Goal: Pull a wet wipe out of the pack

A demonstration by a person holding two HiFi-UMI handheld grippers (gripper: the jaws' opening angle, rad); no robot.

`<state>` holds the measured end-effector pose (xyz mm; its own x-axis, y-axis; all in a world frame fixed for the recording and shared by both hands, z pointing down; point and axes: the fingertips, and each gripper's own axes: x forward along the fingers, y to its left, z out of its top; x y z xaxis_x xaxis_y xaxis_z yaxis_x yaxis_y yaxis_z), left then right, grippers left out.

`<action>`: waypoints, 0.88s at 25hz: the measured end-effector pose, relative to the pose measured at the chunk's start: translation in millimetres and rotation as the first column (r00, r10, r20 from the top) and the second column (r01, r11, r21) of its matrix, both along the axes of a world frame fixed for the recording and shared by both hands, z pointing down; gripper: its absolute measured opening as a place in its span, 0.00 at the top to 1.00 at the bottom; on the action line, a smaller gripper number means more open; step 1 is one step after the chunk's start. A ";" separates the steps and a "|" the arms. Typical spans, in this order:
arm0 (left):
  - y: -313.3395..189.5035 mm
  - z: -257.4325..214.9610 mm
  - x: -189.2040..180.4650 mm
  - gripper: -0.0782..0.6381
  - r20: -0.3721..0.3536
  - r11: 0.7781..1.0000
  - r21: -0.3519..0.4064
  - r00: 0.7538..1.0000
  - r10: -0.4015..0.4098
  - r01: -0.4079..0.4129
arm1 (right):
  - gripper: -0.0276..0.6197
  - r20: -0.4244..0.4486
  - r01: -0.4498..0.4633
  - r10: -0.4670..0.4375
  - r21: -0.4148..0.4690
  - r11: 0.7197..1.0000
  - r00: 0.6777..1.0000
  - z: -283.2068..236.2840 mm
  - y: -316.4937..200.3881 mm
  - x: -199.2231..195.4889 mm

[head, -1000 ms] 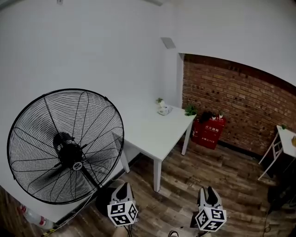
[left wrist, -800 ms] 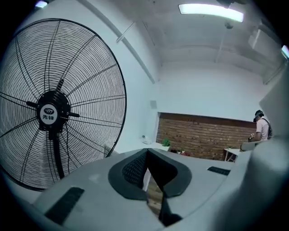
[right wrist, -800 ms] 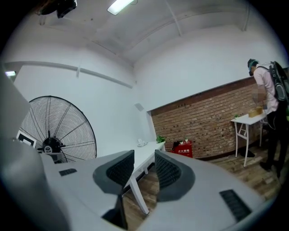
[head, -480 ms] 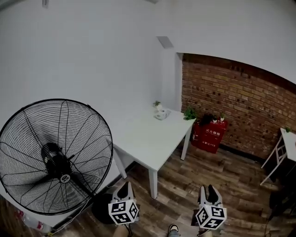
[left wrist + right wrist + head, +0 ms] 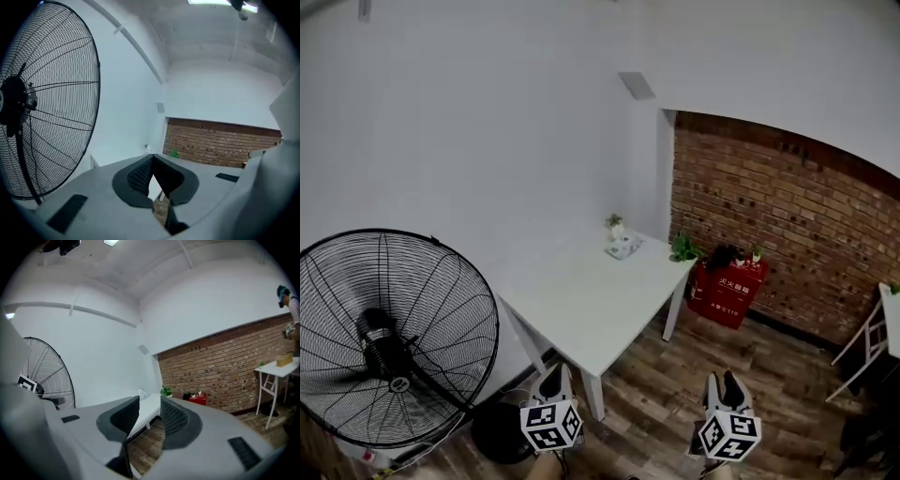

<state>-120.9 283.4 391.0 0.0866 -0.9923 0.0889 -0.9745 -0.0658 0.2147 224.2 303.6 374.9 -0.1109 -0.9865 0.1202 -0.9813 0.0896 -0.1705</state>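
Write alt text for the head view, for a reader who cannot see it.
Two grippers, left gripper and right gripper, hang low over a wooden floor, short of a white table with a small pale pack at its far end. A black fan stands at left; a brick wall and red box at right.

Head view sits high, tipped down over the left gripper [image 5: 552, 374] and right gripper [image 5: 721, 380]: fan [image 5: 389, 342] left, white surface [image 5: 591, 300] ahead, brick wall [image 5: 787, 216] right. Left gripper view tilts up, fan close left of its jaws. Right gripper view runs level; all share fan and wall.
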 end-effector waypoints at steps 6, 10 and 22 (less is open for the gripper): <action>-55.6 0.2 21.8 0.89 -0.002 0.999 -0.005 0.999 -0.035 0.035 | 0.77 -0.006 0.028 -0.028 0.003 1.000 1.000 -2.5 -66.8 25.9; -86.3 -0.1 32.8 0.89 -0.001 0.999 -0.019 0.999 -0.051 0.051 | 0.77 -0.008 0.044 -0.044 -0.007 0.999 0.999 -3.1 -102.9 38.3; -149.9 28.6 38.6 0.89 0.018 0.993 -0.100 0.998 -0.066 0.067 | 0.80 0.028 0.070 -0.068 -0.076 0.995 0.997 28.9 -171.3 45.9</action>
